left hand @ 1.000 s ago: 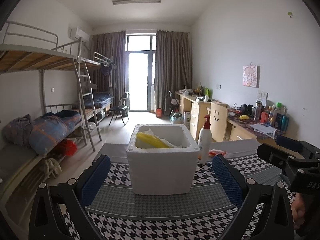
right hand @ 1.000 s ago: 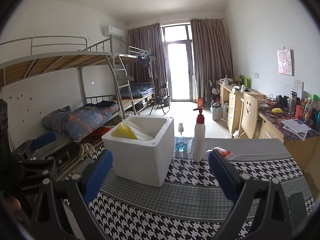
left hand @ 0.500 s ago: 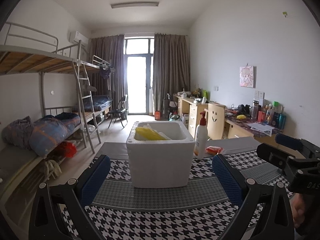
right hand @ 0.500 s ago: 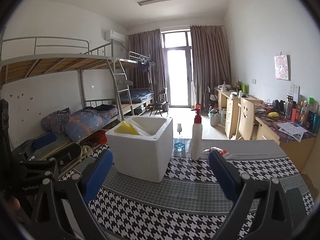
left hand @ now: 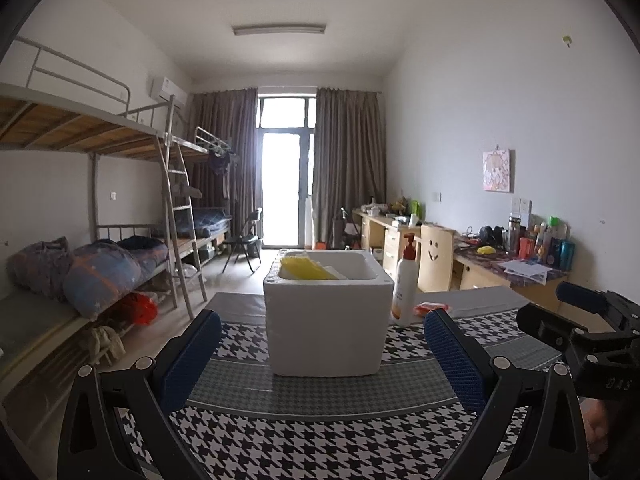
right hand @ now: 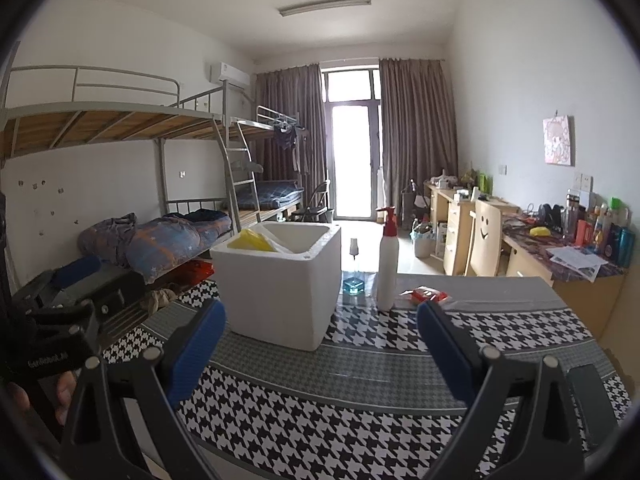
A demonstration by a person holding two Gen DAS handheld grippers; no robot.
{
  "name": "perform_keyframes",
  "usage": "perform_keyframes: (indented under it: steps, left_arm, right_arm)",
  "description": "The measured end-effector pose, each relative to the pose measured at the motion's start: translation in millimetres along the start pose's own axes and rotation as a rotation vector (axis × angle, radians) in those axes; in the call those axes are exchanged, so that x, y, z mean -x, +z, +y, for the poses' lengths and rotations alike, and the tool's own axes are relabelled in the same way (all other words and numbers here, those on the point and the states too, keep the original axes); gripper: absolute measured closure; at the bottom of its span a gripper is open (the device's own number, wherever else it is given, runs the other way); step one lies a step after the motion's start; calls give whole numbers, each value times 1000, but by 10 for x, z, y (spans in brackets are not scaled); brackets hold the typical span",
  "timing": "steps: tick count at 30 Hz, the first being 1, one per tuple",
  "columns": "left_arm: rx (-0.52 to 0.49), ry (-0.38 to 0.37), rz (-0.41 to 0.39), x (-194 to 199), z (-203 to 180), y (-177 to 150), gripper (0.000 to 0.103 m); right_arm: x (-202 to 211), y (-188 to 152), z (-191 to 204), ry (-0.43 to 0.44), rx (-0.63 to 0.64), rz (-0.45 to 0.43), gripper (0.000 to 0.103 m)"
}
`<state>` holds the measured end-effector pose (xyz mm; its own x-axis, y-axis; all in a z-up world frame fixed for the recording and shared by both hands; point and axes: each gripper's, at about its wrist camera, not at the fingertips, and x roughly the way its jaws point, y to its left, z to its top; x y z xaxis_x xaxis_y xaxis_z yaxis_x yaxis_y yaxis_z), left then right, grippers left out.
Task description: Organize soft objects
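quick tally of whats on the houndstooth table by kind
foam box: 1
pump bottle: 1
small blue-liquid bottle: 1
red packet: 1
yellow soft item in the box: 1
total: 5

box [left hand: 326, 324]: matt white foam, faintly grainy; surface [left hand: 320, 440]: houndstooth cloth with slight sheen; bottle [right hand: 387, 268]: smooth glossy plastic; fingers [left hand: 454, 358]: ribbed blue pads

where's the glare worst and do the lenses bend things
Left wrist view: the balcony door is blown out white, leaving the curtains and the foam box front dim; black fisheye corners. Right wrist view: the same door overexposed, bunk bed rails bowed, tablecloth stripes curved, sharp throughout.
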<state>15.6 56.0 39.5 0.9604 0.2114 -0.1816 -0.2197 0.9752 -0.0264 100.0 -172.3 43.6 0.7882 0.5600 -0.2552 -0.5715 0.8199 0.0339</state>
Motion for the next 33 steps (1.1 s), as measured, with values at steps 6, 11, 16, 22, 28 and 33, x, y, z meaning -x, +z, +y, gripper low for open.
perform_keyframes:
  steps: [6,11,16,22,28,33]
  left_arm:
    - [10,-4,19,-26,10,-93,1]
    - [8,2,23,-22,20,-138,1]
    - [-10,-16,35,-19,0,-205,1]
    - [-10,-18,36,-8,7,-243,1]
    - [2,-15,5,46,30,-290,1]
    - [-1,-7,-13,80,46,-323,1]
  right_arm:
    - [25,-75,14,-4,2,-7,5]
    - [30,-129,-4,-8,-7,-16,5]
    - [46,-183,-25,-27,-19,-26,5]
    - [57,-300,-41,-47,-25,-20,5]
    - [93,-363,-87,-47,-49,-29,5]
    - [109,-413,-104,-51,-60,-37,5]
